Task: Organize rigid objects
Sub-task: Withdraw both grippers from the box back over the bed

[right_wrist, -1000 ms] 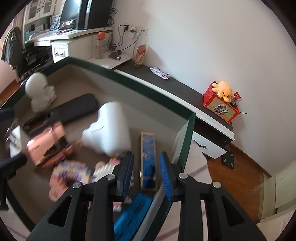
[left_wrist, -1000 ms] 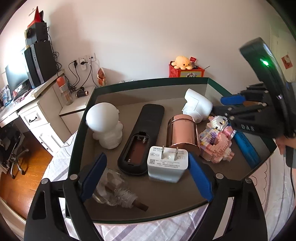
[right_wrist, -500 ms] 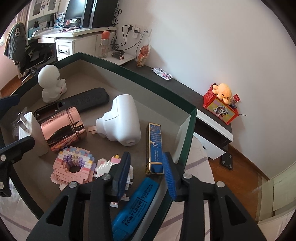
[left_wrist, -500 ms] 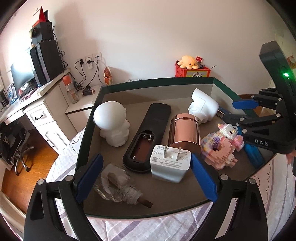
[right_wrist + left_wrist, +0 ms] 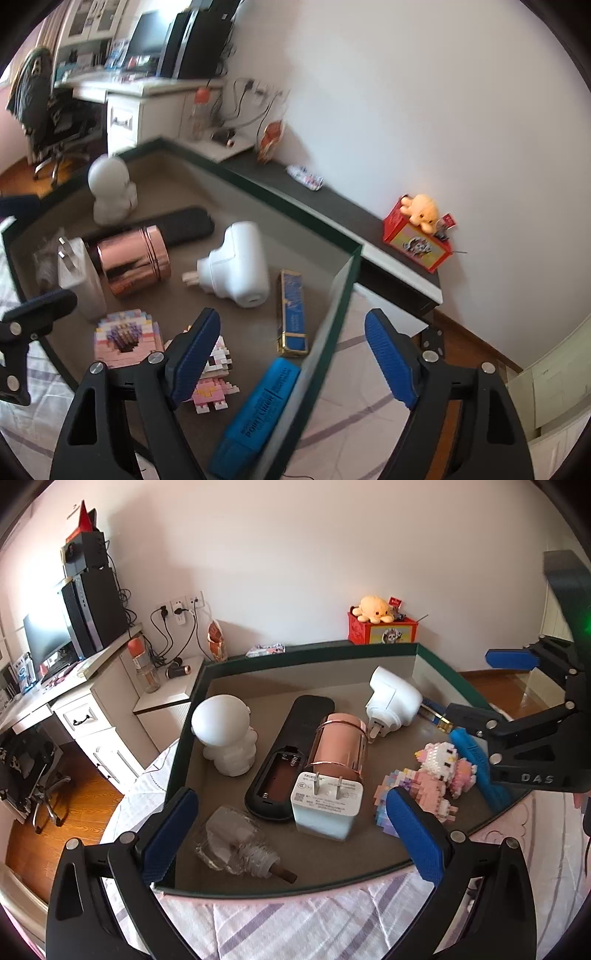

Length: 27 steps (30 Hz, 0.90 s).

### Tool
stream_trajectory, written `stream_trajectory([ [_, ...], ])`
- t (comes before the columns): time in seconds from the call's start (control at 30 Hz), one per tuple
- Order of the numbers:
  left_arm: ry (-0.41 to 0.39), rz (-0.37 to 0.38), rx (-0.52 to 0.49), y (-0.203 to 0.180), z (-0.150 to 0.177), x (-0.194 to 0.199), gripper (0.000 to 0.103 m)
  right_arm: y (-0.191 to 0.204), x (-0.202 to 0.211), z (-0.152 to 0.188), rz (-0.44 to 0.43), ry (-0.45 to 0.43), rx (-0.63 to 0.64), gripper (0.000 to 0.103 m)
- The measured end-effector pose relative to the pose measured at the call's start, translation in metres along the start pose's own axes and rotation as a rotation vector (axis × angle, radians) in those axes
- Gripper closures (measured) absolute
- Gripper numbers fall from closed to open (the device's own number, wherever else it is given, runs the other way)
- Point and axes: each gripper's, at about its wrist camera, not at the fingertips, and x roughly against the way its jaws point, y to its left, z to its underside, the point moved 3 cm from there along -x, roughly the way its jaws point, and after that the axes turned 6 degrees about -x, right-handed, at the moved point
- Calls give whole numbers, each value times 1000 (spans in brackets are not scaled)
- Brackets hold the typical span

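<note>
Both grippers wide open over green-rimmed tray [image 5: 369, 651], holding nothing.
Left gripper [image 5: 291, 834] jaws flank white charger [image 5: 327, 805]; right gripper [image 5: 291, 360] straddles tray wall above blue highlighter [image 5: 258, 410].

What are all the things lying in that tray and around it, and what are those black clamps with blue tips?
tray: 1, dark green rim, on a striped cloth
astronaut figure: 1, white, upright, tray's far left
remote control: 1, black, battery bay open
metal can: 1, rose gold, on its side, mid-tray
charger: 1, white, prongs up, in front of the can
plug adapter: 1, white, far right corner
glass bottle: 1, clear, on its side, near edge
brick toys: 2, pink and white, right side
highlighter: 1, blue, by the right wall
slim box: 1, blue and gold
plush octopus: 1, yellow, on a red box
left gripper: black, blue pads, open
right gripper: same, open
</note>
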Motion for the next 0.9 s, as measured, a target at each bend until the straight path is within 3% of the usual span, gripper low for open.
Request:
stream_trajectory([
  [0.3, -63, 2, -3, -5, 3, 52, 0, -4, 58, 8, -56, -67, -101, 18],
  [0.53, -142, 4, 0, -1, 28, 121, 0, -9, 137, 38, -56, -196, -194, 17],
  [0.7, -140, 27, 24, -2, 61, 153, 0, -9, 167, 80, -112, -180, -282, 17],
  [0.9, -85, 101, 1, -34, 93, 161, 0, 0, 160, 141, -116, -87, -374, 17],
])
